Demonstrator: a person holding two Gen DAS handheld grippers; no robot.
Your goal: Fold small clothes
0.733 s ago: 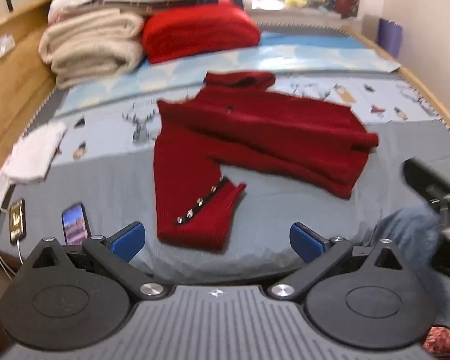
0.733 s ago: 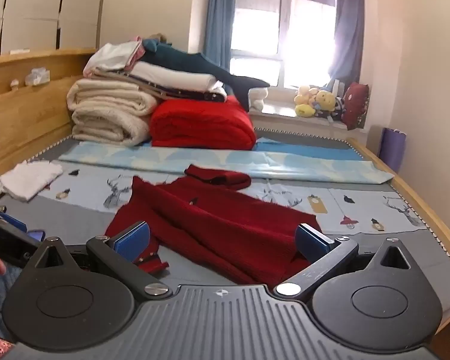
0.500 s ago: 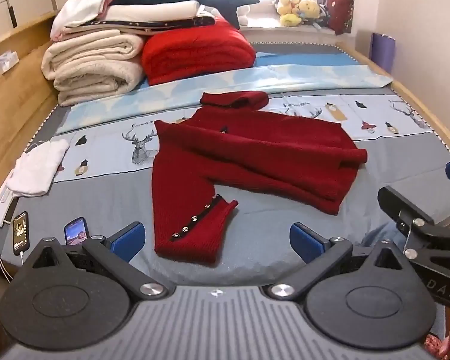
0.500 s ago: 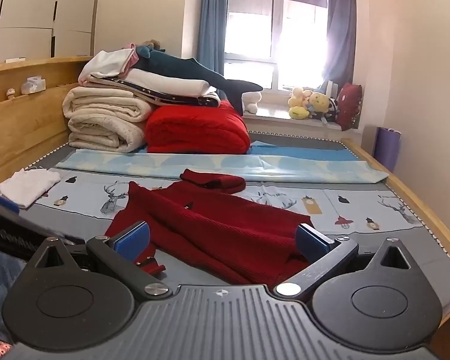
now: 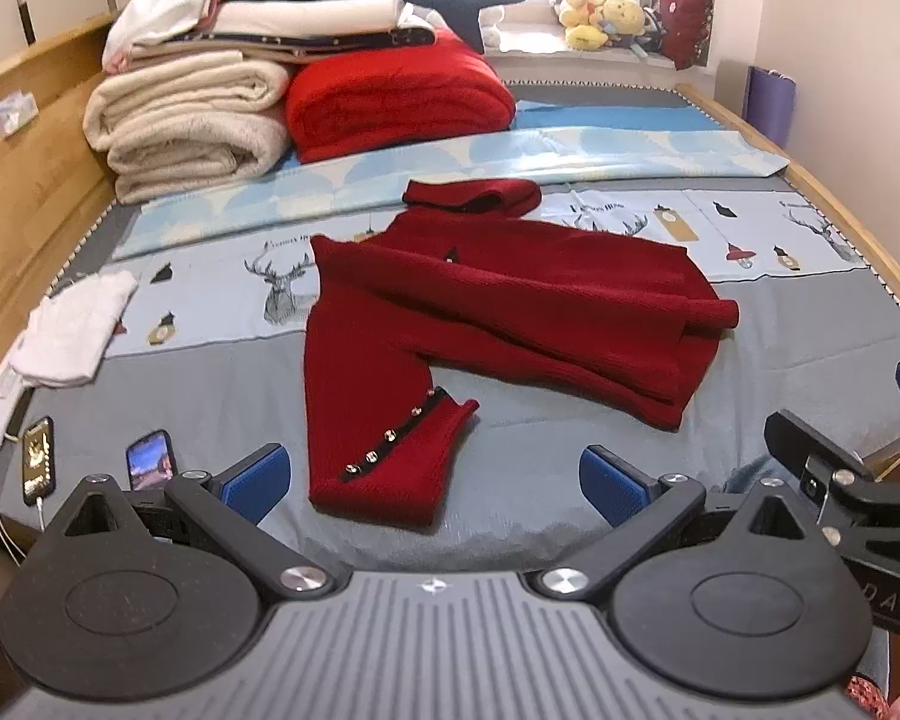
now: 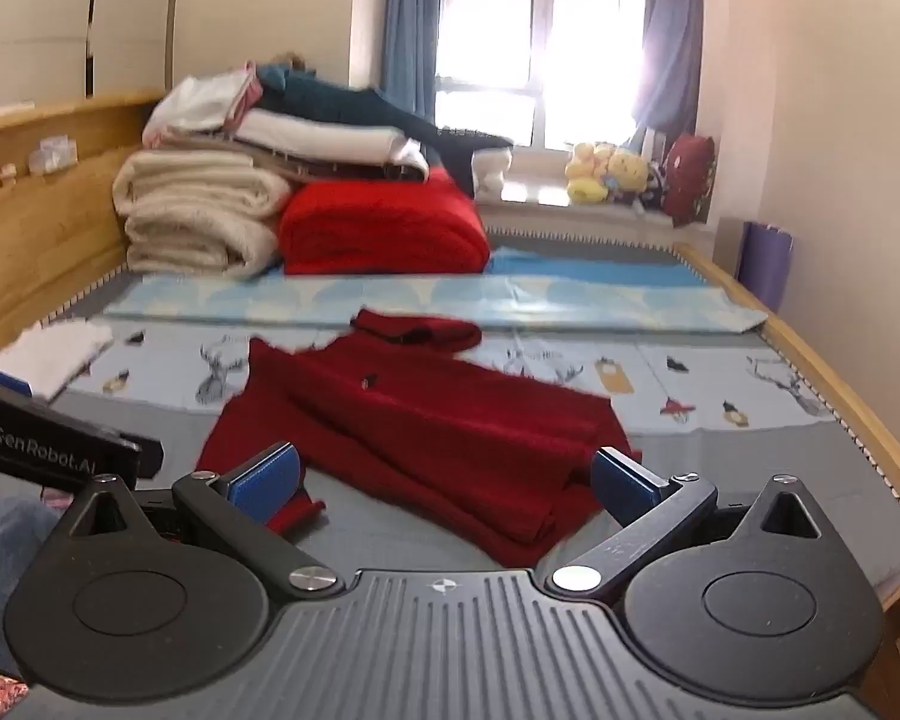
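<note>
A small dark red knitted sweater [image 5: 498, 312] lies on the bed, its body folded across to the right, one sleeve with metal buttons [image 5: 390, 435] pointing toward me. It also shows in the right wrist view [image 6: 426, 426]. My left gripper [image 5: 432, 474] is open and empty, hovering just short of the sleeve cuff. My right gripper [image 6: 444, 477] is open and empty, near the sweater's near edge. The right gripper's body shows at the right of the left wrist view [image 5: 840, 480].
Folded cream blankets [image 5: 192, 120] and a red blanket [image 5: 396, 99] are stacked at the bed's far end. A white cloth [image 5: 75, 330] and two phones [image 5: 150, 459] lie at the left edge. Wooden bed frame [image 5: 24, 210] on the left, wall on the right.
Both grippers have shifted slightly; the sweater has not moved. The right wrist view is lower and closer to the sweater.
</note>
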